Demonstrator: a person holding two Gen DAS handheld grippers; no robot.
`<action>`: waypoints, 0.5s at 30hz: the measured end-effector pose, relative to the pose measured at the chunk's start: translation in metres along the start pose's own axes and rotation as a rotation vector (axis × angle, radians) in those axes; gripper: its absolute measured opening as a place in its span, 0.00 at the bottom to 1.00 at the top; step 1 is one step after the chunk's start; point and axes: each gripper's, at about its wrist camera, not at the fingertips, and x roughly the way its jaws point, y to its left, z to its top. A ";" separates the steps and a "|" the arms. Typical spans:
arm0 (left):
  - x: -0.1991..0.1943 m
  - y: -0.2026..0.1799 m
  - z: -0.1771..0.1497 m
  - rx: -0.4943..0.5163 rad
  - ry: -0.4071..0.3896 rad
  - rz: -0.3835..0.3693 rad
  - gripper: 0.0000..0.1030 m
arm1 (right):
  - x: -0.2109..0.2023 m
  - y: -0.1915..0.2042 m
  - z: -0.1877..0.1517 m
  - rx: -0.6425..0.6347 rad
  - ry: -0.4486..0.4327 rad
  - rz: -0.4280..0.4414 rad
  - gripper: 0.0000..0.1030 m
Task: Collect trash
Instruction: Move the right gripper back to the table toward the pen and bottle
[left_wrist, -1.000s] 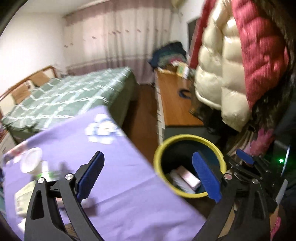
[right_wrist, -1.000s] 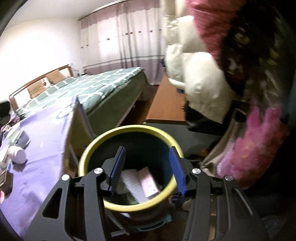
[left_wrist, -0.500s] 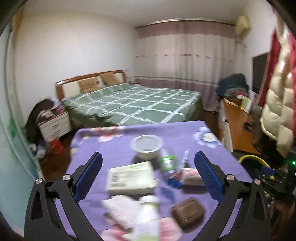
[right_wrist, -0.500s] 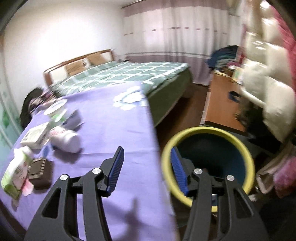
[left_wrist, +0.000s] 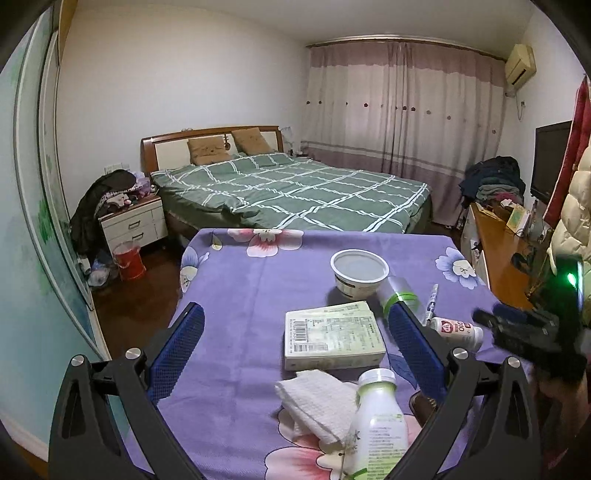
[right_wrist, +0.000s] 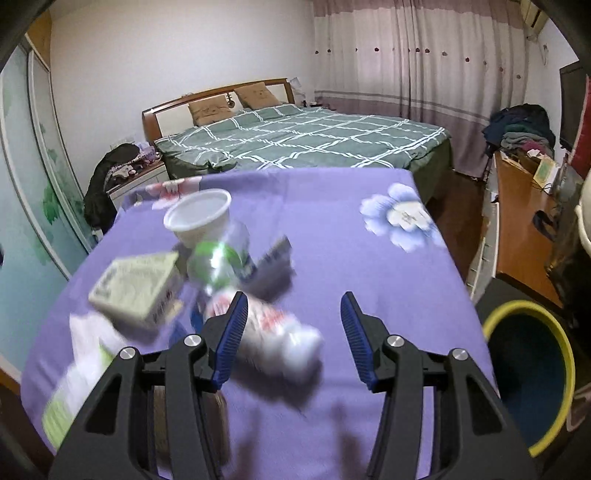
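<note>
Trash lies on a purple flowered tablecloth (left_wrist: 251, 295). In the left wrist view I see a white cup (left_wrist: 359, 272), a flat carton (left_wrist: 332, 335), a clear bottle with a green band (left_wrist: 399, 293), a small white bottle with red print (left_wrist: 456, 328), a folded tissue (left_wrist: 317, 404) and a green-white bottle (left_wrist: 380, 428). My left gripper (left_wrist: 295, 350) is open and empty above the carton. My right gripper (right_wrist: 291, 332) is open and empty, just above the small white bottle (right_wrist: 280, 339). The yellow-rimmed bin (right_wrist: 532, 373) stands off the table's right edge.
A green checked bed (left_wrist: 291, 192) is beyond the table. A nightstand (left_wrist: 133, 225) and a red bucket (left_wrist: 129, 260) stand at the left. A wooden bench (right_wrist: 524, 229) and piled clothes (right_wrist: 521, 125) are at the right. A brown object (left_wrist: 423, 406) lies near the green-white bottle.
Both grippers have swung left from the bin to the table. The left now faces the trash head-on; the right has come down close over the small white bottle. Both stayed open.
</note>
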 end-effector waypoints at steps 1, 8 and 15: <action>0.002 0.001 0.000 0.000 0.000 0.003 0.95 | 0.006 0.003 0.006 -0.002 0.006 -0.007 0.49; 0.008 0.002 -0.002 0.007 0.002 0.011 0.95 | 0.059 0.013 0.036 0.048 0.100 -0.021 0.45; 0.012 0.005 -0.003 0.001 0.016 0.004 0.95 | 0.096 0.018 0.043 0.081 0.192 -0.023 0.27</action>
